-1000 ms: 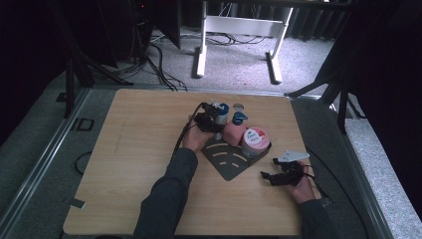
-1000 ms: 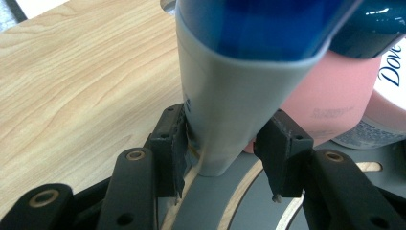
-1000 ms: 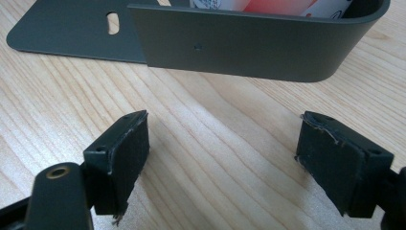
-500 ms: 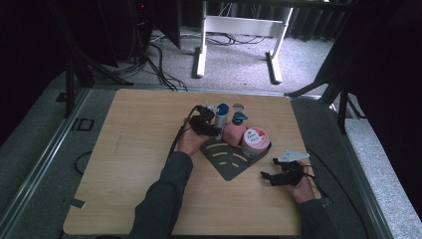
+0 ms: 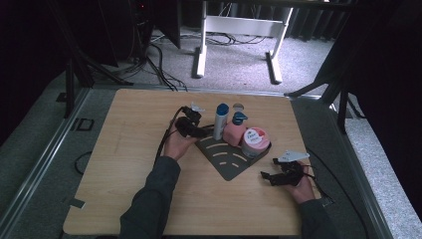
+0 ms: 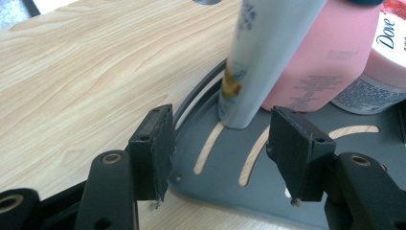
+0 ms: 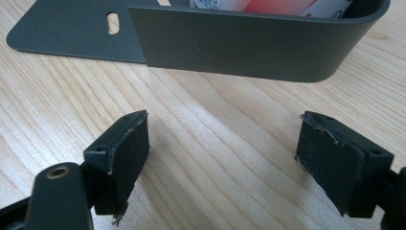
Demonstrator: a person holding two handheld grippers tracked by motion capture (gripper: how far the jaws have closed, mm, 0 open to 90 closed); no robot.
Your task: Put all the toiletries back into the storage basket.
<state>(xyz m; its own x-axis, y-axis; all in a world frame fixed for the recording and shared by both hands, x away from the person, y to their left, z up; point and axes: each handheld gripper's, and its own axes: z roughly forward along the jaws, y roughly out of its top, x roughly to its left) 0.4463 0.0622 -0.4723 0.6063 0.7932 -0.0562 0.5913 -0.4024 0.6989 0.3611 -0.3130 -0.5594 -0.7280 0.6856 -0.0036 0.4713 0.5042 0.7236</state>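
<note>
Left gripper [image 5: 201, 130] at centre frame in the high view, just left of the pale blue bottle [image 5: 220, 121]. Jaws standing apart, just been opening, nothing pressed between them. In the left gripper view, same gripper [image 6: 220, 153] low over the near edge of the grey corner tray [image 6: 306, 191], pale blue bottle [image 6: 261, 62] upright just beyond the pads and clear of both. Pink bottle [image 6: 330, 52] right behind it on the tray, white jar [image 6: 383, 67] at the upper right edge. Right gripper [image 5: 272, 175] at lower right of the high view, resting on the wooden counter [image 5: 124, 164], well apart from the bottles. In the right gripper view, jaws wide with only bare counter [image 7: 220, 143] between, grey tray wall [image 7: 249, 43] across the top.
</note>
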